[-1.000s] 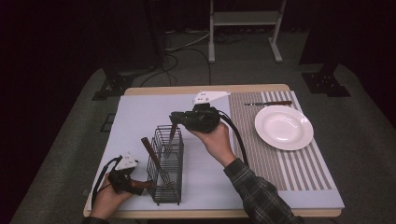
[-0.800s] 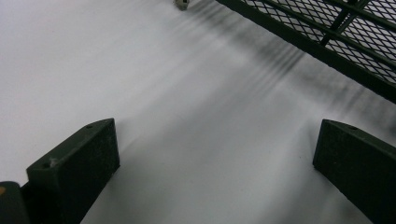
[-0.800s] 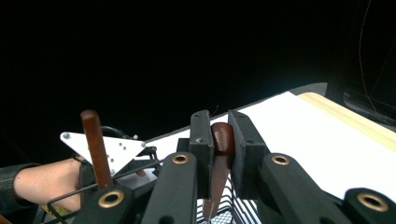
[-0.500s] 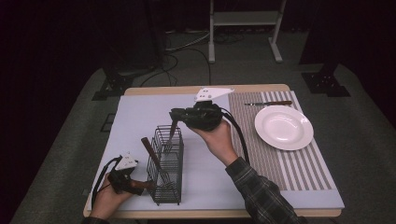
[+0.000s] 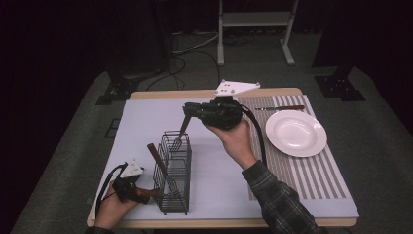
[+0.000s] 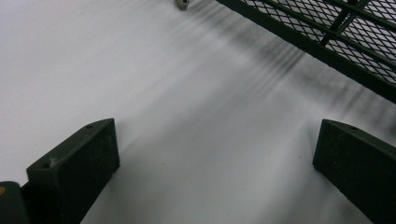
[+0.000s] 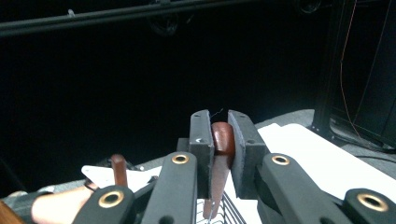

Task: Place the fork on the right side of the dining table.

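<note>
The right tool (image 5: pixel 187 111) clamps the wooden handle of a fork (image 5: pixel 180 132), tines hanging inside the wire caddy (image 5: pixel 173 187) for a clean lift. The left tool (image 6: pixel 215 158), jaws apart, rests on the worktop (image 5: pixel 219 165) beside the caddy.

No text, label, brand, number or sign can be read anywhere in these pictures; the surfaces in view are plain and unmarked.
</note>
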A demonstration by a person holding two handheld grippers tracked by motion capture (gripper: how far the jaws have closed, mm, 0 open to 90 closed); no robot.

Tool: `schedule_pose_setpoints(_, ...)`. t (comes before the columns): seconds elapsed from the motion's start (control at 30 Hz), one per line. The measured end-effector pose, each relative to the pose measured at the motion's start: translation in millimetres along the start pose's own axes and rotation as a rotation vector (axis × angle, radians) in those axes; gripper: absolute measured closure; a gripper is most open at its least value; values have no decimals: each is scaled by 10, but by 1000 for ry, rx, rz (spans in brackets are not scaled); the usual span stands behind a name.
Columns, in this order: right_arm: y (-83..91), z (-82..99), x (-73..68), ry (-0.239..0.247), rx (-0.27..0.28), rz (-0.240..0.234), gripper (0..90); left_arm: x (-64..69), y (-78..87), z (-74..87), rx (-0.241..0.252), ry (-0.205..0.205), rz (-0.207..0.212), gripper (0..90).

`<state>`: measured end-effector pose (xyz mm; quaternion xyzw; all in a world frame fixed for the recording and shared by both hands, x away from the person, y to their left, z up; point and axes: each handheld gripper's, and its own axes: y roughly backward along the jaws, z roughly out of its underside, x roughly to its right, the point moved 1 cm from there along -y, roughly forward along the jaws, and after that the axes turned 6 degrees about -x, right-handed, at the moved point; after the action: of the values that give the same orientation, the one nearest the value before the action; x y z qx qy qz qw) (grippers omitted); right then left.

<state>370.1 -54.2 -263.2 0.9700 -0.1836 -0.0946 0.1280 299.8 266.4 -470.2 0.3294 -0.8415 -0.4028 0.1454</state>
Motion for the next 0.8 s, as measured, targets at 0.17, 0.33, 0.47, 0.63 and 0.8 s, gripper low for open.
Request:
schedule_pose_setpoints(0.17, 99, -65, -6, 5, 17, 9, 804, 0, 0, 0, 0, 0, -1, 0)
schedule_pose_setpoints(0.33, 209, -123, -8, 7, 37, 15, 804, 0, 0, 0, 0, 0, 0, 0)
schedule_pose_setpoints(0.47, 318, -168, -2, 6, 64, 26, 804, -2, 2, 0, -2, -3, 0, 0)
schedule_pose_setpoints(0.63, 444, -194, 14, 1, 78, 46, 804, -1, 1, 0, 0, -1, -1, 0)
schedule_pose_setpoints(0.8, 565, -166, 51, 1, 86, 71, 804, -1, 1, 0, 0, -2, -2, 0)
